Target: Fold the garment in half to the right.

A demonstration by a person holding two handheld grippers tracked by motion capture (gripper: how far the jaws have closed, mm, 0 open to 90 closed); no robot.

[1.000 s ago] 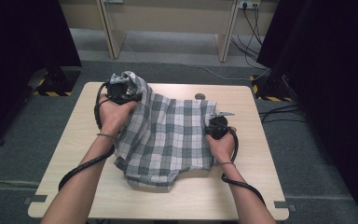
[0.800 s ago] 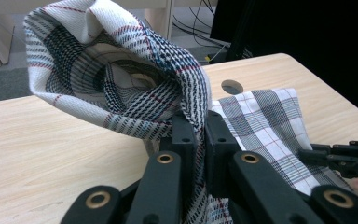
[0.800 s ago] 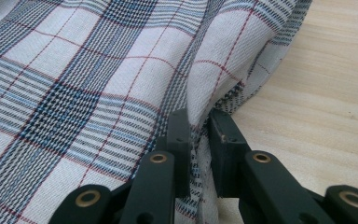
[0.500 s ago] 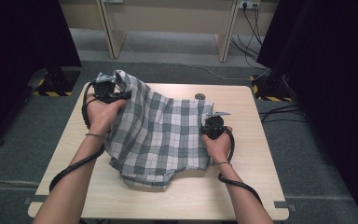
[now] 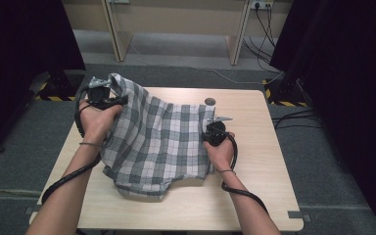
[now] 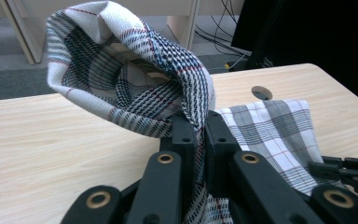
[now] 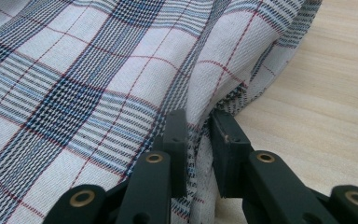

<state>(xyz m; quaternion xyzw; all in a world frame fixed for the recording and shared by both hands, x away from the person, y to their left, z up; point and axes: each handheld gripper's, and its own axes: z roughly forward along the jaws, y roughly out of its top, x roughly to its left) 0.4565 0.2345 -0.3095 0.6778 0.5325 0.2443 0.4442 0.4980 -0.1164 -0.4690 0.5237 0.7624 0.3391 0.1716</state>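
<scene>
Loosely rumpled, the checked cloth (image 5: 161,142) is pinched by both left claw (image 6: 199,135) and right claw (image 7: 200,135).

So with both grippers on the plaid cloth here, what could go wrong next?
1. The right gripper has just been opening its jaws, and only a thin fold of the grey-and-white checked cloth sits between them; that edge could slip out.
2. The left gripper holds its corner bunched and raised off the light wooden table, so pulling may leave the cloth twisted instead of flat.
</scene>
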